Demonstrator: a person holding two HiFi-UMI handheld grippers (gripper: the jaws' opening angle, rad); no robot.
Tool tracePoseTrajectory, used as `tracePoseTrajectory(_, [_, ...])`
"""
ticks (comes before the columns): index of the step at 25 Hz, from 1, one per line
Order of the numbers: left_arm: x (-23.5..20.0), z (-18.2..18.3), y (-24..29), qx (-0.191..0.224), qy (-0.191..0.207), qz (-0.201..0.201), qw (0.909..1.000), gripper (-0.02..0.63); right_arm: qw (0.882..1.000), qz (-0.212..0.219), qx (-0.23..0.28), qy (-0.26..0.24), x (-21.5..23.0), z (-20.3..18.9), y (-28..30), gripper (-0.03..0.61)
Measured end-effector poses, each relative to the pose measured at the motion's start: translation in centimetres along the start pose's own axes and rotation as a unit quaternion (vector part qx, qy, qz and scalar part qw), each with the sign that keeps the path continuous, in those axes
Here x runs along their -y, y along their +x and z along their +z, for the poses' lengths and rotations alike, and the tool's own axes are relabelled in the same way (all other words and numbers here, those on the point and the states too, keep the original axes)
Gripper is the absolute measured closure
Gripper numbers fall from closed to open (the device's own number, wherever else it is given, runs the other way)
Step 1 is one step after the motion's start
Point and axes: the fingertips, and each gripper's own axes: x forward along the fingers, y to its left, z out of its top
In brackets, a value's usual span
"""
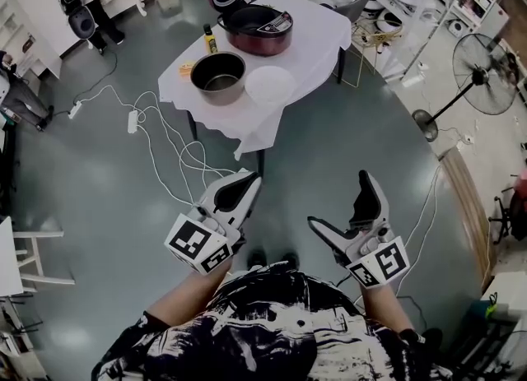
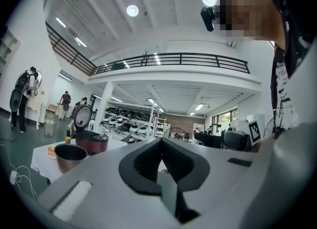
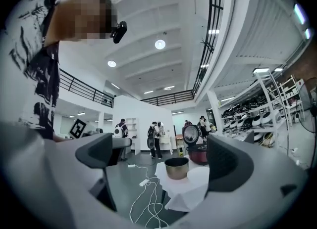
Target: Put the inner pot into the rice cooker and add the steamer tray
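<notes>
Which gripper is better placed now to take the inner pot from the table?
Probably the right gripper: its jaws stand apart, and its view shows the pot straight ahead between them. The left gripper is shut, with the pot off to its view's left. Both are far from the table.

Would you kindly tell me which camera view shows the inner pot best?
The head view: the inner pot is seen whole from above, its inside visible. The left and right gripper views show it only small, side-on and far off.

White-clothed table [image 1: 321, 38]; yellow bottle [image 1: 210, 39] on it; standing fan [image 1: 486, 75] right; power strip [image 1: 132, 121] on floor.
</notes>
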Motion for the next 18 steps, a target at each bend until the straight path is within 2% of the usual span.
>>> tracePoseTrajectory(9, [2.1, -1.3, 5.1, -0.002, -0.006, -0.003, 1.0, 0.609, 1.0, 0.002, -0.019, 0.001, 3.9, -0.3, -2.5, 0.037])
tracePoseTrajectory(14, [3.1, -1.9, 9.2, 0.0, 0.002, -0.005, 1.0, 0.609, 1.0, 0.001, -0.02, -0.008, 7.8, -0.2, -4.1, 0.037])
tracePoseTrajectory(18, [2.4, -2.0, 11.8, -0.013, 0.011, -0.005, 0.9998, 0.609, 1.0, -0.007, -0.026, 0.001, 10.8, -0.5, -4.0, 0.037])
